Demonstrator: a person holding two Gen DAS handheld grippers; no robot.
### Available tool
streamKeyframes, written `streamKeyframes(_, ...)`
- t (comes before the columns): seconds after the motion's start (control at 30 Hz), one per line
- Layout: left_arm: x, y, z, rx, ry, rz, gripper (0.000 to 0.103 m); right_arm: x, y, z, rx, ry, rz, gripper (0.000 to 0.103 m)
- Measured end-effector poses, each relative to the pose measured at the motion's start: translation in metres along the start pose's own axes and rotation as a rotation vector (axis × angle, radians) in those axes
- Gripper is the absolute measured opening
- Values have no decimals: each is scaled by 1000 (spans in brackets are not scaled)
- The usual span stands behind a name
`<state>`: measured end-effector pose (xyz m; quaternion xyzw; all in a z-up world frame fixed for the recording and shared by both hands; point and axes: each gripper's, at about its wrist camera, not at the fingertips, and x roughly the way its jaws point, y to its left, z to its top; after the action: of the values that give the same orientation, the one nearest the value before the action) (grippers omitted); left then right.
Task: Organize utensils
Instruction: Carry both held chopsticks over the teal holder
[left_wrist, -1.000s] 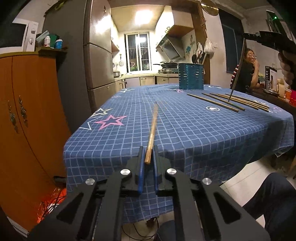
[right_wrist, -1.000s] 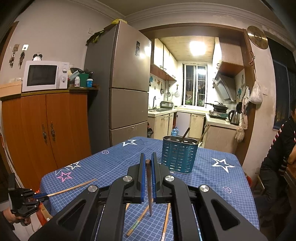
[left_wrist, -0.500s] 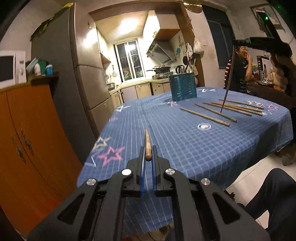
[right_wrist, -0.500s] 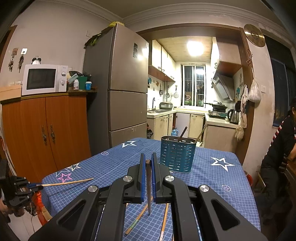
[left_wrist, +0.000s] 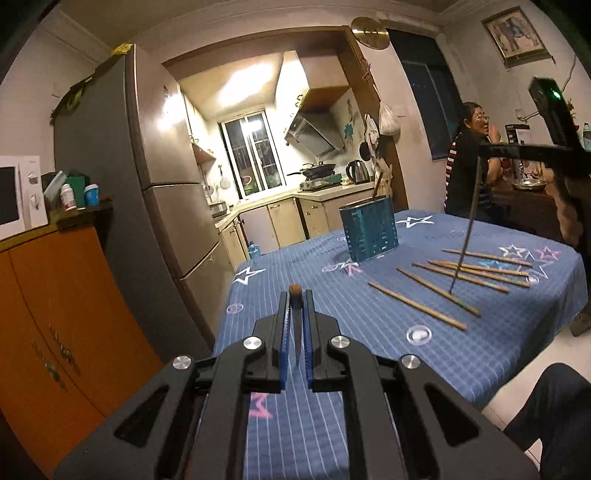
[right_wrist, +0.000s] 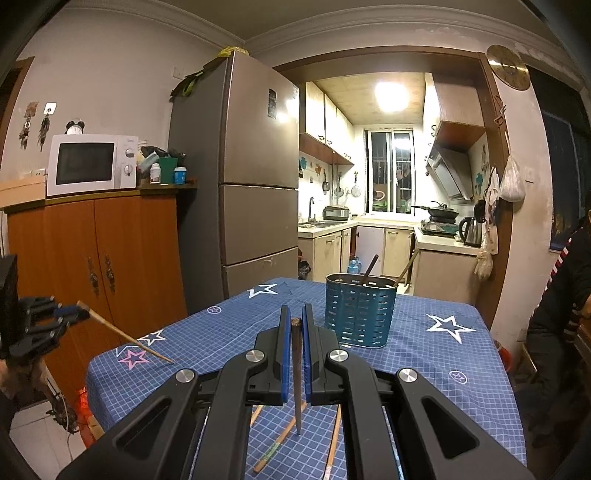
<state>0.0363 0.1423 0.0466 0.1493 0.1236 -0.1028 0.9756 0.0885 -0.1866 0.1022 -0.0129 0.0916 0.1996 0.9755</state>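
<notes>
I find my left gripper (left_wrist: 295, 314) low at centre of the left wrist view, its blue pads pinching a wooden chopstick (left_wrist: 295, 295); the butt end shows above the fingers and the tapered end hangs down between them. In the right wrist view that same gripper sits at the left edge of the frame, and its chopstick slants down to the right with the tip over the pink star on the tablecloth (right_wrist: 424, 354); I cannot tell whether the tip touches the cloth.

My right gripper (right_wrist: 294, 332) sits low at centre of its own view, jaws pressed onto a dark chopstick (right_wrist: 296, 369) that hangs nearly upright. In the left wrist view this stick runs down from the upper right, its tip at or just above the loose chopsticks (left_wrist: 469, 273), which lie fanned on the cloth at right of centre, some crossing one another. Two more sticks lie on the cloth under the right gripper at the bottom of its frame.

The teal perforated utensil holder (right_wrist: 360, 314) stands upright on the far part of the table, just right of centre, with two sticks leaning in it.

A seated person (left_wrist: 467, 170) is at the upper right of the left view, beyond the table.
</notes>
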Motion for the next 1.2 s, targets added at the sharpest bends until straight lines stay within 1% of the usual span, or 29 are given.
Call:
streamKeyframes(0.13,21,14,17,-51,7,-31,5,1,-1,2,1,1,1,7)
streamKeyframes(0.37,57,32,43,-105,31,-43,5,9,-6,8,2,9,12,7)
streamKeyframes(0.5,72,40,48,-137,47,-44,5,14,-7,10,7,11,23,7)
streamKeyframes(0.63,78,47,49,-165,46,-47,5,18,-12,12,22,10,35,7)
streamKeyframes(0.83,85,49,59,-161,35,-49,5,22,-18,19,32,-1,50,7)
streamKeyframes(1.03,96,47,79,-160,20,-63,5,25,-27,37,34,-26,51,7)
streamKeyframes(1.17,105,42,103,-159,-8,-99,5,37,-38,66,20,-37,43,7)
streamKeyframes(1.2,109,38,115,-155,-21,-113,5,42,-42,74,17,-39,36,7)
